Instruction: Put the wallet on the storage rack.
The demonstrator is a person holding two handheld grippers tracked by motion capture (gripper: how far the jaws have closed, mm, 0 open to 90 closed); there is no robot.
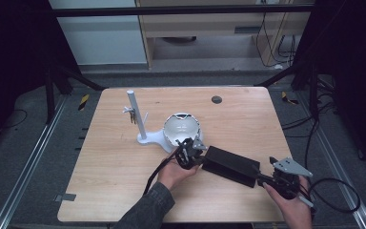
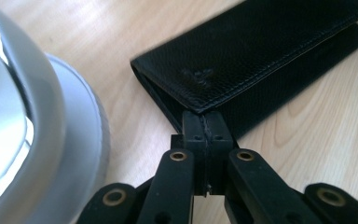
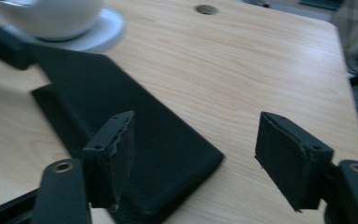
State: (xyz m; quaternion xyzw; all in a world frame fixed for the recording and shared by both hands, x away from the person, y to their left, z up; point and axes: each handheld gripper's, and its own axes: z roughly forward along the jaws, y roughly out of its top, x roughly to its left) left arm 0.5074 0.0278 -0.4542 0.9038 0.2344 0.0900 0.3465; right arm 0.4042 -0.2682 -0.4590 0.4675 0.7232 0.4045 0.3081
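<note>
Left gripper (image 2: 205,122) pinches the black case (image 1: 231,165) flap's corner while right gripper (image 3: 193,156) stands apart, seemingly mid-opening; next, lift the flap.

High view: evenly lit pale desk (image 1: 124,191) against dark, dim surroundings; soft image, faint shadows. Left gripper view: glare streaks on blurred white dome (image 2: 9,116) at close range. Right gripper view: slight blur throughout, far edge of desk washed out.
</note>
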